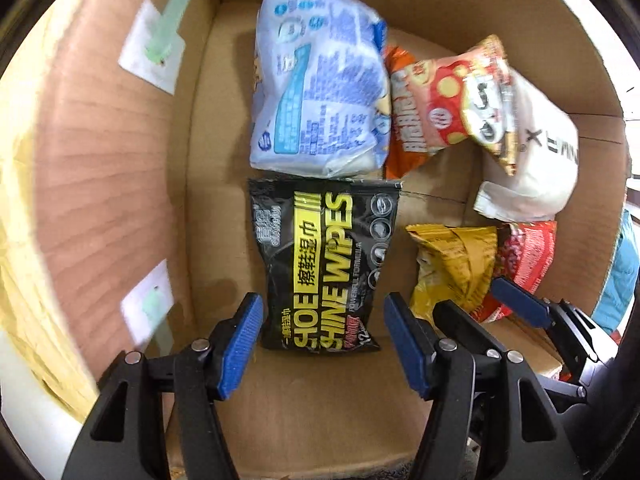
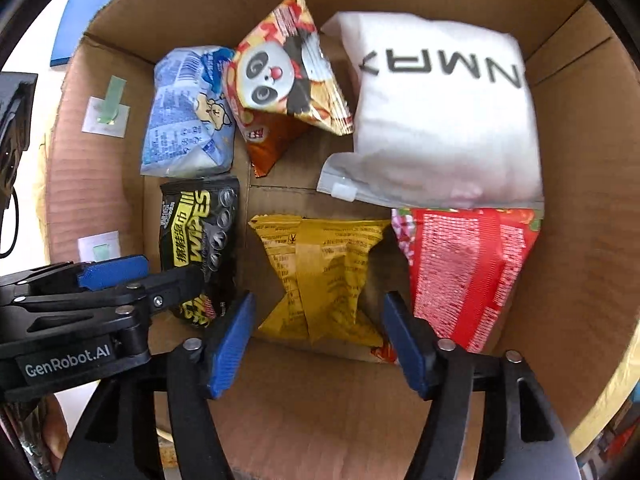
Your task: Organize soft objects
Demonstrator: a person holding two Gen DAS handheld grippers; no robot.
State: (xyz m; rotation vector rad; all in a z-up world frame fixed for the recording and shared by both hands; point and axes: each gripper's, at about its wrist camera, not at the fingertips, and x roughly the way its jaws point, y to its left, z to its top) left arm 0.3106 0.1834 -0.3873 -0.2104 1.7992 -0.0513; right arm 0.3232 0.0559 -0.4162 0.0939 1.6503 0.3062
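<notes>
Several soft packs lie in a cardboard box (image 1: 224,152). My left gripper (image 1: 322,344) is open above the near end of a black shoe wipes pack (image 1: 324,264), jaws on either side, empty. A pale blue tissue pack (image 1: 320,88) lies beyond it. My right gripper (image 2: 320,340) is open above the near end of a yellow snack bag (image 2: 324,276), empty. A red bag (image 2: 468,272) lies to its right, a white NMAY pouch (image 2: 440,112) beyond, a panda snack bag (image 2: 288,76) over an orange bag (image 2: 268,144).
The box walls (image 2: 580,200) rise on all sides, with white labels on the left wall (image 1: 152,52). The other gripper shows in each view: right one (image 1: 520,308), left one (image 2: 116,276). Bare cardboard floor lies near the front (image 2: 320,408).
</notes>
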